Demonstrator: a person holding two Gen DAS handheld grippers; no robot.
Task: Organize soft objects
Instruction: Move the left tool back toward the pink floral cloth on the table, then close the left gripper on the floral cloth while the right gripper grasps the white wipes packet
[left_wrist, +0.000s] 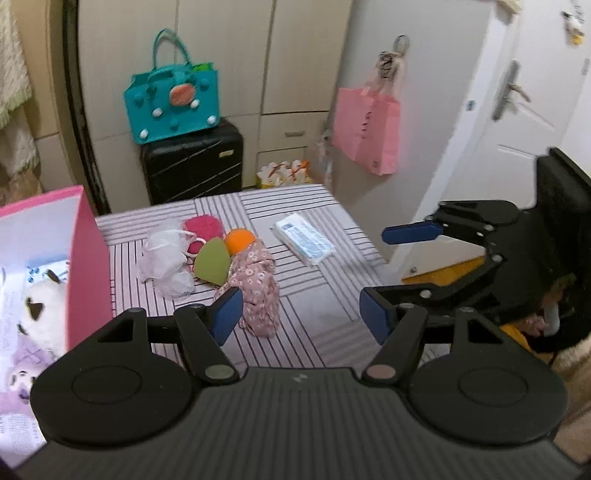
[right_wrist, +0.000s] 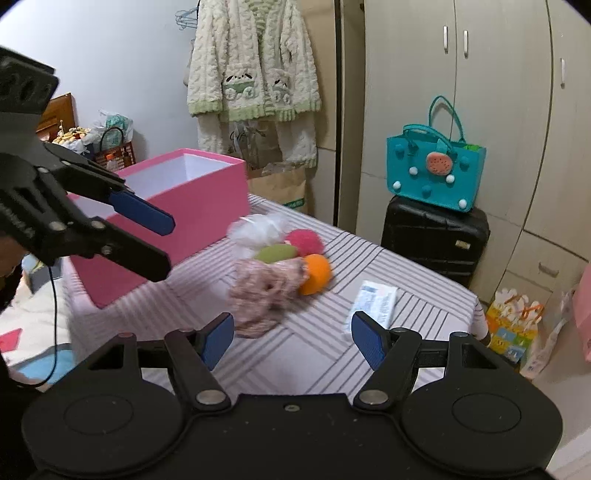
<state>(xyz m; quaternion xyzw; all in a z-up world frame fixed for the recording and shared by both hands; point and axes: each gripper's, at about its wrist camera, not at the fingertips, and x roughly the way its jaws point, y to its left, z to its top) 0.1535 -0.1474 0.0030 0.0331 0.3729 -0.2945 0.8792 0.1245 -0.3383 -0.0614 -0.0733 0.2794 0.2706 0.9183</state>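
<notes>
On the striped table (left_wrist: 306, 339), near its middle, a small heap of soft things lies loose, beside the pink box (left_wrist: 86, 273).

Item: floral cloth (left_wrist: 256, 291). Pink, crumpled, nearest the grippers. Judged light and limp; it will drape and trail when lifted, so a pinch on a thick fold near its middle looks better than one at an edge.

Item: orange ball (left_wrist: 240, 240). Touching the cloth's far side. Probably squashy and apt to roll; a grip across its widest part should serve.

Item: green sponge (left_wrist: 212, 264). Teardrop form, leaning on the cloth and ball. Likely springy; to be taken across its flat faces.

Item: red puff (left_wrist: 204, 226). Fuzzy, behind the sponge. Should compress easily; a deep bite is advised.

Item: white mesh puff (left_wrist: 166, 264). With cord loop, at the box side of the heap. Very light, airy, liable to snag on the pads.

Item: tissue pack (left_wrist: 303, 238). Flat, plastic-wrapped, lying apart from the heap on the door side. The wrap may be slippery; best held across its short width.

Item: box, open-topped. Plush toys (left_wrist: 42, 306) lie inside, partly hidden by its wall.

Item: left gripper (left_wrist: 301, 314). Jaws spread wide, nothing between them, hovering over the table's near part, short of the cloth.

Item: right gripper (right_wrist: 291, 338). Jaws likewise wide apart and empty, above the near table, cloth just ahead.

Judgement: sorting is partly done; six items are yet unboxed.
</notes>
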